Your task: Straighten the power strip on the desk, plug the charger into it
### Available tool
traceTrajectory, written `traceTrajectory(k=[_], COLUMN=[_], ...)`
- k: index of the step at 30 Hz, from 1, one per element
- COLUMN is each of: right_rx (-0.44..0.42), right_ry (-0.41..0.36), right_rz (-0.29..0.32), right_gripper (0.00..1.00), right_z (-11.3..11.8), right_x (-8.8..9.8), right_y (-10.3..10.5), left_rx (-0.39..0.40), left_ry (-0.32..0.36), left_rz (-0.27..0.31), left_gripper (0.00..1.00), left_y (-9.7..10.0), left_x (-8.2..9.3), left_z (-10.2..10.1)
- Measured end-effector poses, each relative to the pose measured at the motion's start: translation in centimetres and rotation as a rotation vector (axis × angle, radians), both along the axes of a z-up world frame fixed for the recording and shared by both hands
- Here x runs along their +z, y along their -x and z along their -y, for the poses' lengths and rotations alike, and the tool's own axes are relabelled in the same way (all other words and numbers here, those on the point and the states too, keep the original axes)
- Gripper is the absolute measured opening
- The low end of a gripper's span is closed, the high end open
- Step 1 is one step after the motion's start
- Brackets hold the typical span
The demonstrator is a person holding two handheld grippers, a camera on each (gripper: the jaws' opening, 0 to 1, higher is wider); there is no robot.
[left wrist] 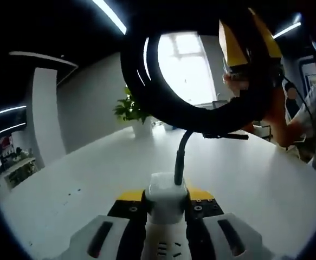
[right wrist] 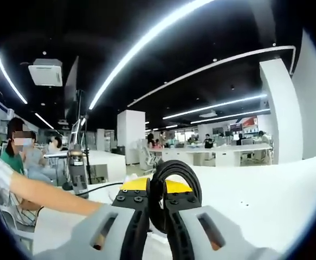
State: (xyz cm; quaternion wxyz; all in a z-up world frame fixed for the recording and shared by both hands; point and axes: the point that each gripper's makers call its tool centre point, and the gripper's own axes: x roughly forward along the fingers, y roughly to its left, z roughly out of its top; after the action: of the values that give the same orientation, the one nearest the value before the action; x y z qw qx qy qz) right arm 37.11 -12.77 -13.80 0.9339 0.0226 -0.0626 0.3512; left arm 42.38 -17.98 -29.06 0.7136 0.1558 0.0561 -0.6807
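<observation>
In the left gripper view my left gripper (left wrist: 166, 201) is shut on a white power strip end (left wrist: 167, 196). Its thick black cable (left wrist: 147, 81) leaves the top of the white block and curls in a big loop above the white desk (left wrist: 92, 168). The right gripper (left wrist: 250, 46), yellow and black, enters from the upper right and holds the far side of that loop. In the right gripper view my right gripper (right wrist: 156, 201) is shut on the looped black cable (right wrist: 175, 184), which bulges out past the jaws.
A potted plant (left wrist: 130, 111) stands at the far edge of the desk by a bright window. A person's forearm (right wrist: 49, 197) reaches in from the left of the right gripper view. People sit at other desks behind, beside a black stand (right wrist: 77, 162).
</observation>
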Motion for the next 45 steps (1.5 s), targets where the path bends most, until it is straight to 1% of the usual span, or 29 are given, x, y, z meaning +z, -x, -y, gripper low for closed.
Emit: traceTrajectory(k=[1,5,8,9,10,11,13,16,17,18,19,23,25,28,29,31,32,34,35,37,39,42,45], right_rx=[0.005,-0.030,-0.051,-0.053,-0.062,-0.104,-0.119,-0.124,-0.133,-0.137,-0.139,-0.109,-0.084,-0.072,-0.059,-0.060,-0.056,-0.039,-0.041,-0.039,-0.046,-0.074,-0.085], right_ry=[-0.021,-0.048,-0.052,-0.050,-0.043,-0.016,-0.024,-0.042,-0.044,-0.044,-0.040,0.019,0.055,0.074,0.088,0.101,0.109,0.149,0.179,0.265,0.327,0.338,0.341], right_rz=[0.006,0.022,0.023,0.024,0.038,0.061,0.079,0.088,0.089,0.088,0.083,0.056,0.057,0.065,0.063,0.051,0.057,0.079,0.090,0.115,0.119,0.115,0.097], right_gripper=[0.06,0.08,0.10,0.12,0.13,0.13,0.14,0.17,0.18,0.21,0.23,0.34,0.39,0.42,0.47,0.59,0.68,0.82,0.89,0.98,1.00,1.00,1.00], right_z=[0.1,1.2,1.7,1.8,1.9,2.6,2.8,3.5,3.8,4.1,4.2,4.3,4.3,5.4,5.6,6.3,6.5,6.3,6.4,6.1,6.1,6.4,6.7], right_x=[0.2,0.6,1.0,1.0,1.2,1.4,1.7,1.9,1.9,1.8,1.6,0.0,-0.9,-2.0,-2.4,-3.1,-3.3,-3.8,-4.1,-4.9,-5.6,-6.0,-6.4], right_y=[0.1,-0.3,-1.0,-1.3,-1.4,-1.8,-1.6,-1.3,-1.3,-1.2,-1.3,-1.2,-1.1,-1.1,-1.2,-1.7,-1.7,-1.6,-1.7,-1.8,-1.7,-2.1,-2.4], left_rx=[0.004,0.000,0.003,0.004,0.004,0.004,0.006,0.007,0.007,0.010,0.010,0.010,0.010,0.007,0.006,0.001,0.000,-0.003,-0.005,-0.008,-0.009,-0.012,-0.018], left_ry=[0.006,-0.006,-0.003,0.001,0.002,0.003,0.003,0.008,0.009,0.017,0.018,0.020,0.019,0.017,0.019,0.023,0.024,0.029,0.031,0.034,0.032,0.015,-0.016], left_rz=[-0.023,-0.017,-0.020,-0.023,-0.023,-0.022,-0.023,-0.031,-0.034,-0.053,-0.050,-0.050,-0.050,-0.051,-0.054,-0.059,-0.060,-0.062,-0.062,-0.062,-0.058,-0.040,-0.003], left_gripper=[0.25,0.25,0.25,0.25,0.25,0.25,0.25,0.25,0.25,0.25,0.25,0.25,0.25,0.25,0.25,0.25,0.25,0.25,0.25,0.25,0.25,0.25,0.25], left_y=[0.0,0.0,-0.1,-0.1,-0.1,-0.1,-0.1,-0.1,-0.2,-0.1,-0.1,0.0,-0.1,-0.2,-0.2,-0.3,-0.3,-0.3,-0.3,-0.4,-0.3,-0.3,-0.1], left_x=[0.3,0.1,0.0,0.0,0.0,0.0,0.0,0.1,0.1,0.1,0.0,0.1,0.2,0.2,0.2,0.2,0.3,0.3,0.3,0.3,0.3,0.3,0.2], left_z=[0.0,-0.1,-0.2,-0.1,-0.1,-0.1,0.0,0.0,0.0,0.0,-0.1,0.0,0.0,0.1,0.0,0.0,0.0,0.1,0.1,0.1,0.1,0.2,0.2])
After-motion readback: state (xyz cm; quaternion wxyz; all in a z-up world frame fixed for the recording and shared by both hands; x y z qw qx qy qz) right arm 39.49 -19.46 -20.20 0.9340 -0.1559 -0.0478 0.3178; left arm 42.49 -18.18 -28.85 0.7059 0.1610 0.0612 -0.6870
